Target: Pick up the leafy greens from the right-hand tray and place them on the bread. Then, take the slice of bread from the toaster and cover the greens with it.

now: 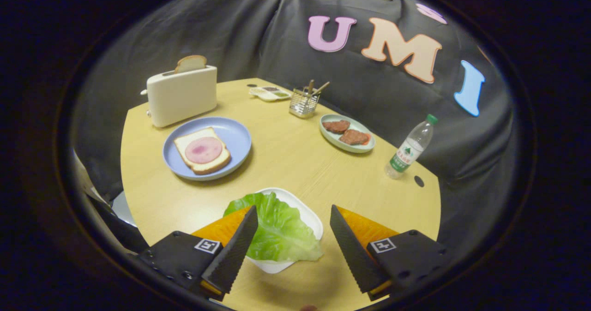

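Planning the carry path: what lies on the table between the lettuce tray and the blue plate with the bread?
In the gripper view, only bare table lies between the white tray holding the lettuce and the blue plate.

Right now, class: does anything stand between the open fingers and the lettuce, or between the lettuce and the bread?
Nothing visible does. The gripper is open with the lettuce between its fingers, and bare table lies between it and the bread on the plate.

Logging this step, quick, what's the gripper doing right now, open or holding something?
Gripper: open, holding nothing; its fingers straddle the leafy greens lying on the white tray.
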`<state>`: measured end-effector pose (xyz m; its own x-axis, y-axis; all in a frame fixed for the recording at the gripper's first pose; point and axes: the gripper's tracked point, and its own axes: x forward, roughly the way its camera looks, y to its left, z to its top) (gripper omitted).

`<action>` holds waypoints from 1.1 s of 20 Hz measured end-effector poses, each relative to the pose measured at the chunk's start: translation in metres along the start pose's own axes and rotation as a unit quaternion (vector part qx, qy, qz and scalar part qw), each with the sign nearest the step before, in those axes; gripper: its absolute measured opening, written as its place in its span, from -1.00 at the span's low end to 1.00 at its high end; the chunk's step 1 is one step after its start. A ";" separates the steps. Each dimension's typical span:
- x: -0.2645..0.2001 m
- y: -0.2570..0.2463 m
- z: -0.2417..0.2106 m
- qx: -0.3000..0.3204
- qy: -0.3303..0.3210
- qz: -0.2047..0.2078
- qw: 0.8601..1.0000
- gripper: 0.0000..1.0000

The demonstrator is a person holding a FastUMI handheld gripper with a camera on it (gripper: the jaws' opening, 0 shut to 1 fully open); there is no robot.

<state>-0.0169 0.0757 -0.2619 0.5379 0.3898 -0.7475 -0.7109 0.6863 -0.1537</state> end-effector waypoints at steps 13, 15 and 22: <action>0.045 0.026 -0.047 0.005 0.091 0.050 0.995 1.00; 0.048 0.027 -0.052 0.005 0.099 0.050 0.994 1.00; 0.051 0.037 -0.060 0.091 0.120 0.069 0.986 0.62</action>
<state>-0.0430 0.0840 -0.3449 0.3044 0.3455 -0.8877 -0.6651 0.7442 0.0616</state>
